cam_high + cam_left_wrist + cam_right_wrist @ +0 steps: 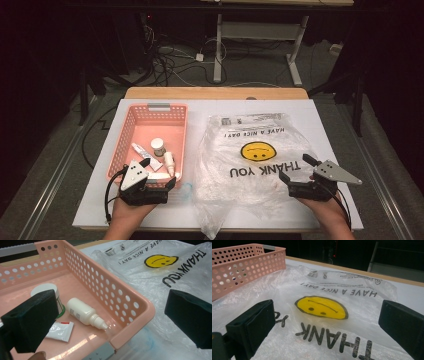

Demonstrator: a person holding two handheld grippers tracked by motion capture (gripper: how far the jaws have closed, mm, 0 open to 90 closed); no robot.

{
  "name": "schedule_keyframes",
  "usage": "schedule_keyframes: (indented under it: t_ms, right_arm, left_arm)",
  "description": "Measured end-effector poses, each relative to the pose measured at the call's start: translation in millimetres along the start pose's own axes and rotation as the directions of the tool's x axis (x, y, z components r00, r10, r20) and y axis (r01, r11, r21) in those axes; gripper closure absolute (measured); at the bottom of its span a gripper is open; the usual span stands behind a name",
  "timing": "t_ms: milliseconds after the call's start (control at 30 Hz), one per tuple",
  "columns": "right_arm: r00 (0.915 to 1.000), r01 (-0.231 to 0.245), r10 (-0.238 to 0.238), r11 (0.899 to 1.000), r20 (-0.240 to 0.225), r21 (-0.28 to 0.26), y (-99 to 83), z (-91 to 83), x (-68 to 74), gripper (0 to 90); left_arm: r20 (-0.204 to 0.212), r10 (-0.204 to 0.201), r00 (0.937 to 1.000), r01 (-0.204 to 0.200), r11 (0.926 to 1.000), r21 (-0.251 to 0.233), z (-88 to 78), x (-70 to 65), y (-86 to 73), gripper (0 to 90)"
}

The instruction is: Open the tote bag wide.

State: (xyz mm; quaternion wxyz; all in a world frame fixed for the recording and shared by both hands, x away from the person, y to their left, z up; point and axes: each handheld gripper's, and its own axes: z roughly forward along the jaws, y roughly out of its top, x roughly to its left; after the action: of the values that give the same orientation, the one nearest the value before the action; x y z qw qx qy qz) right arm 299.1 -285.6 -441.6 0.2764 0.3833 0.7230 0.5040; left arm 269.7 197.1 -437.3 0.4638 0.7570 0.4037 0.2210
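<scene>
A pink perforated basket (pixel 129 131) stands at the left of the white board. In it lie a white-lidded jar (pixel 158 146), a white dropper bottle (pixel 170 162) and a white tube (pixel 144 154). My left gripper (pixel 158 173) hovers open over the basket's near right corner, nothing between its jaws. In the left gripper view the bottle (pixel 83 313), jar (pixel 46 288) and tube (pixel 60 331) lie inside the basket rim (pixel 140 307). A clear plastic bag (pixel 250 172) with a yellow smiley lies flat on the right. My right gripper (pixel 298 169) is open low over the bag (pixel 322 307).
The white board (pixel 330 135) covers a wooden table (pixel 215 93); its near edge runs just in front of both hands. Beyond the table are floor cables (pixel 165 57) and a white desk frame (pixel 260 35). The basket's side wall (pixel 242 265) stands left of the bag.
</scene>
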Motion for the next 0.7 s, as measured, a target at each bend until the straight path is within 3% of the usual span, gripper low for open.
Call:
schedule_keyframes:
  t_ms: [467, 700]
  right_arm:
    - [1.0000, 0.002, -0.002, 1.000, -0.005, 0.005, 1.6, -2.0, -3.2, 1.7]
    - [0.9997, -0.016, 0.015, 1.000, 0.020, 0.016, 4.3, -7.4, -12.1, 2.5]
  left_arm:
    - [0.000, -0.008, 1.0000, 0.008, 0.9999, -0.007, -0.4, -1.0, 1.1, 0.0]
    - [0.002, -0.010, 0.9999, 0.010, 0.9999, -0.007, -2.0, 0.2, 1.3, 0.0]
